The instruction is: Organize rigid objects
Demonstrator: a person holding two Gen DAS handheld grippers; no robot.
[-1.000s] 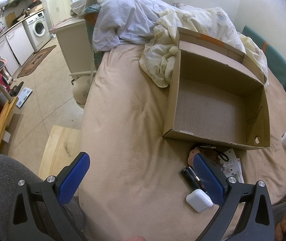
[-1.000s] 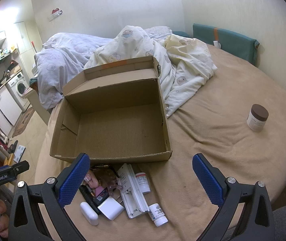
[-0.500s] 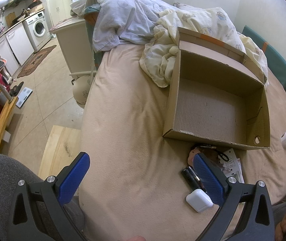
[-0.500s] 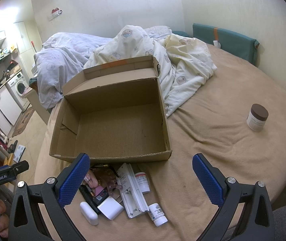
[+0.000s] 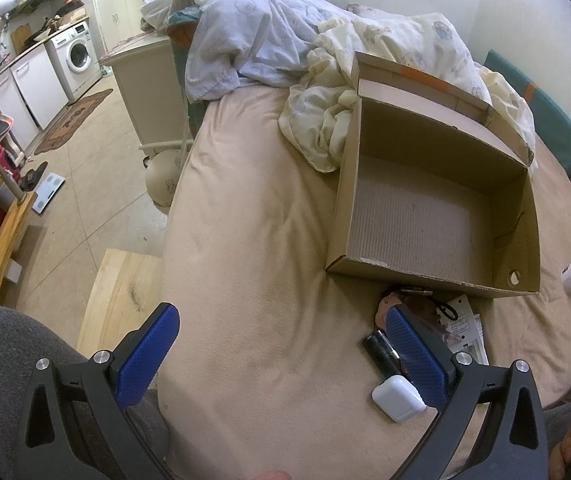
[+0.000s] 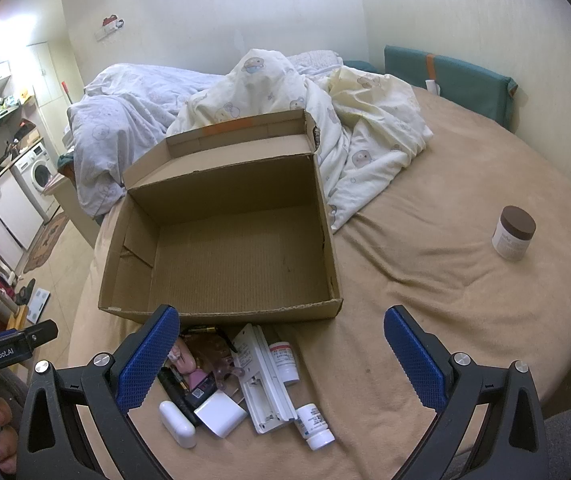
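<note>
Cardboard box (image 6: 221,248) sitting open and bare on your bed (image 6: 425,292), small items in a heap (image 6: 241,380) just before its near wall, brown-lidded jar (image 6: 513,238) well apart to the right, your left gripper (image 5: 281,354) and right gripper (image 6: 281,354) both with fingers wide, holding nothing

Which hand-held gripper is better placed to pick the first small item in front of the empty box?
Probably the right hand-held gripper: it is open, and the pile, such as the small white bottle, lies between its fingers. The left hand-held gripper points beside the pile.
</note>
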